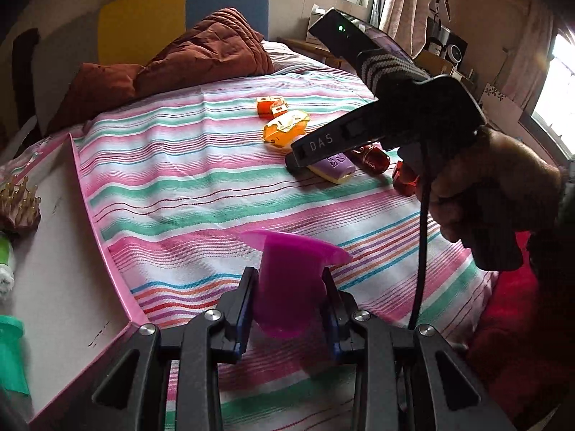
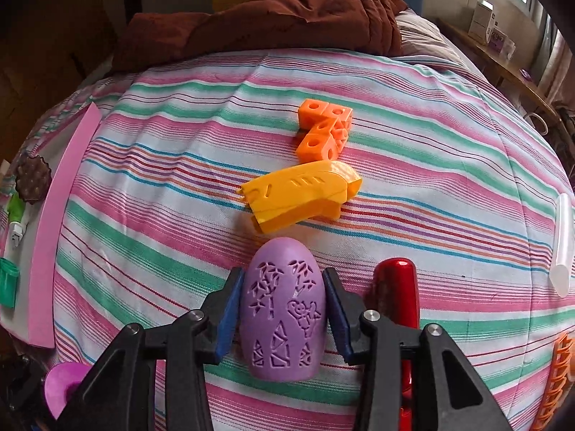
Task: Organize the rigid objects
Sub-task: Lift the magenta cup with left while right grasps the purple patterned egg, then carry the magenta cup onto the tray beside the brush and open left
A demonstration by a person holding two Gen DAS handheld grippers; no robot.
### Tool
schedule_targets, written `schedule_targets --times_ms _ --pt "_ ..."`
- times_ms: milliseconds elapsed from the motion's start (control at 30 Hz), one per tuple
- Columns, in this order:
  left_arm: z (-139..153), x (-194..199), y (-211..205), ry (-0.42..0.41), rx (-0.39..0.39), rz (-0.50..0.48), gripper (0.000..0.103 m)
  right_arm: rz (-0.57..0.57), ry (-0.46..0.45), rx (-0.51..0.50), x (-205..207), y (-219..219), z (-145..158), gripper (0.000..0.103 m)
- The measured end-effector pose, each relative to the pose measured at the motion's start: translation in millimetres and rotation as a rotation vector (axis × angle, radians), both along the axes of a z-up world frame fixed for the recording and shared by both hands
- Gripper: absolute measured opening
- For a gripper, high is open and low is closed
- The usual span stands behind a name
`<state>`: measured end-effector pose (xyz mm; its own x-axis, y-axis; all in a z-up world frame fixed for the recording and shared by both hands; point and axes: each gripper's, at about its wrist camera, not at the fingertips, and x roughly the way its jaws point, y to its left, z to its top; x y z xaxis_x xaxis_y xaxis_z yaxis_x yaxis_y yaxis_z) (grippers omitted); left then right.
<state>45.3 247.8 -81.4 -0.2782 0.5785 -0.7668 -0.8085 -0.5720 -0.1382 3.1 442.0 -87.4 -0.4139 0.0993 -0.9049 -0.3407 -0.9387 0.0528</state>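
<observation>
My left gripper [image 1: 289, 305] is shut on a magenta flanged cup [image 1: 287, 280] and holds it above the striped bedspread. My right gripper [image 2: 280, 309] straddles a purple oval piece with carved bamboo patterns [image 2: 282, 312]; the blue pads sit close to its sides with a small gap showing. That piece lies on the bed and also shows in the left wrist view [image 1: 332, 167]. A red glossy piece [image 2: 397, 294] lies just right of it. A yellow-orange shell [image 2: 302, 194] and orange cube blocks [image 2: 323, 129] lie farther back.
A pink-rimmed white tray [image 1: 104, 251] lies at the left and holds a brown spiky brush [image 1: 18, 208] and a green cup [image 1: 10, 355]. A brown quilt [image 2: 287, 18] is piled at the headboard. A white tube [image 2: 562, 240] lies at the right.
</observation>
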Motion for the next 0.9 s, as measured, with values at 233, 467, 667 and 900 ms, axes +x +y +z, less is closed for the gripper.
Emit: schedule_targets --times_ms 233,467,667,900 --pt "27.4 -1.4 -23.7 -0.025 0.064 0.032 0.033 0.007 0.014 0.021 6.5 -5.5 2.9 0.044" --pt "58.5 -18.2 -59.3 -0.009 0.095 0.162 0.033 0.025 0.016 0.061 6.3 -15.3 4.3 0.044" --pt "70.7 -31.9 -88.3 0.051 0.064 0.28 0.033 0.032 0.017 0.08 8.7 -14.6 4.6 0.044" --pt "70.4 -39.8 -117.9 0.08 0.028 0.378 0.033 0.035 0.022 0.098 4.6 -15.8 1.8 0.044"
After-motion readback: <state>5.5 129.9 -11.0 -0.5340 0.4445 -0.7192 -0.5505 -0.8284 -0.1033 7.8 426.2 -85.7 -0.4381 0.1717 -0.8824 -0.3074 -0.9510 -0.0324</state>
